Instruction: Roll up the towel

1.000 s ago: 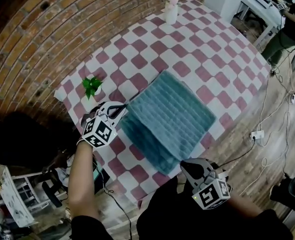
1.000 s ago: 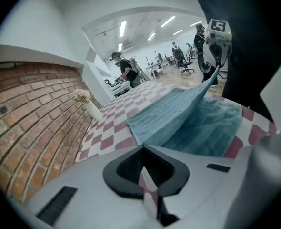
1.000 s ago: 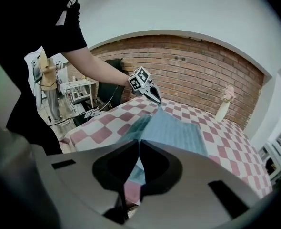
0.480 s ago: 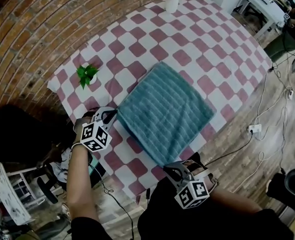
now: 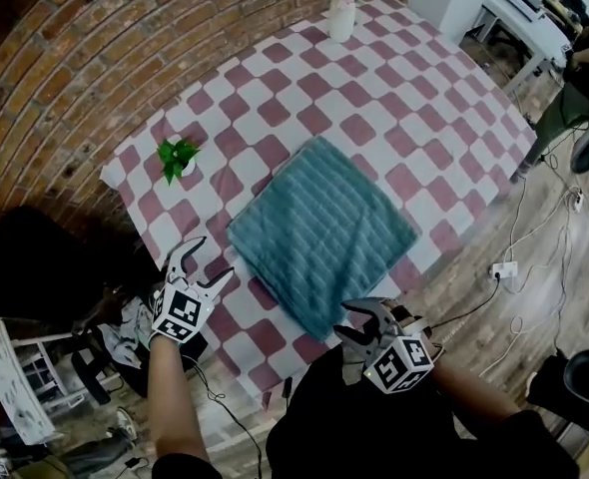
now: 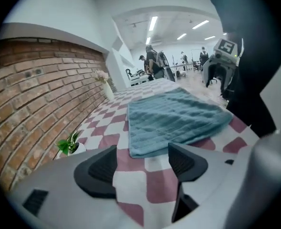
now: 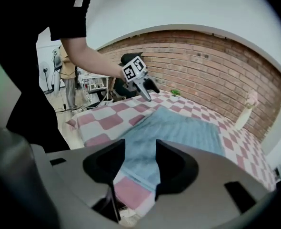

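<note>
The teal towel [image 5: 319, 233] lies folded flat in a rough square on the checked table [image 5: 394, 98]. My left gripper [image 5: 203, 264] hovers over the cloth just off the towel's left corner, and its jaws have just been opening. They stand wide with nothing between them. In the left gripper view the towel [image 6: 176, 118] lies beyond the left gripper [image 6: 143, 159]. My right gripper [image 5: 367, 319] sits at the table's near edge by the towel's near corner. Its jaws have just been opening too and hold nothing. The right gripper view shows the towel [image 7: 174, 128] past the right gripper [image 7: 140, 161].
A small potted plant [image 5: 178, 156] stands left of the towel near the brick wall [image 5: 65, 58]. A white vase of pink flowers [image 5: 341, 8] is at the table's far end. A power strip with cables [image 5: 502, 269] lies on the floor at right, where a person [image 5: 574, 78] stands.
Both grippers have drawn back from the towel's corners toward me and sunk a little. Their jaws, shut before, now stand apart. The towel rests flat, free of both.
</note>
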`<state>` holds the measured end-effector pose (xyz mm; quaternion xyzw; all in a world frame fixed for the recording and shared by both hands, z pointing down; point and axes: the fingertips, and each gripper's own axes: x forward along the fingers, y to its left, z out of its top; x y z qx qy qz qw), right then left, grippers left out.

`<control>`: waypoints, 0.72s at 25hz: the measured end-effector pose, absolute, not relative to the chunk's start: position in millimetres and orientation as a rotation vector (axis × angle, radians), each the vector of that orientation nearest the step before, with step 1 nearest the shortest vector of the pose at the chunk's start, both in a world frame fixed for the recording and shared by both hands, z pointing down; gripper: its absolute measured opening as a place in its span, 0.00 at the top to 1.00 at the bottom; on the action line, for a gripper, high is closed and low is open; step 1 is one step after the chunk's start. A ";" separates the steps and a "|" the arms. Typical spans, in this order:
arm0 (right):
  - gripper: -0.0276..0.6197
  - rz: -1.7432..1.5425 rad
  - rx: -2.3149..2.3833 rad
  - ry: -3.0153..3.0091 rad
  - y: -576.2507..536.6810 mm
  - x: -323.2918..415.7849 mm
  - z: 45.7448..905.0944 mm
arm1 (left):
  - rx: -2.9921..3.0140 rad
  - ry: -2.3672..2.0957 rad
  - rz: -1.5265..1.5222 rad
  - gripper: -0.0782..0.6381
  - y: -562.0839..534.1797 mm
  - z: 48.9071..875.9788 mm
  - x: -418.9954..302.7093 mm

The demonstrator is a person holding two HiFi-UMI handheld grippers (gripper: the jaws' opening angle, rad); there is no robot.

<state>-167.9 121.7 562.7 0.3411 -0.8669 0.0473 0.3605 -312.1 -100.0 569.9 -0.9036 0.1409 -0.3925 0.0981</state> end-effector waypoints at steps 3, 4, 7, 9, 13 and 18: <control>0.66 0.051 0.881 -2.181 109.7 -122.5 561.7 | -2.811 0.555 -1.071 0.43 -79.9 565.9 -312.2; 0.66 0.023 0.867 -2.166 106.0 -108.0 563.2 | -2.835 0.601 -1.061 0.44 -73.2 566.2 -313.1; 0.66 -0.063 0.789 -2.132 94.2 -72.1 564.6 | -2.866 0.712 -1.066 0.43 -48.0 563.9 -309.9; 0.66 -0.131 0.705 -2.118 86.6 -52.5 565.1 | -2.879 0.757 -1.085 0.43 -25.7 562.1 -301.0; 0.66 -0.295 0.489 -2.068 80.9 -15.3 573.7 | -2.840 0.772 -1.169 0.43 22.4 564.0 -271.7; 0.66 -0.522 0.232 -1.931 80.9 33.2 601.3 | -2.834 0.850 -1.246 0.44 69.9 580.4 -229.8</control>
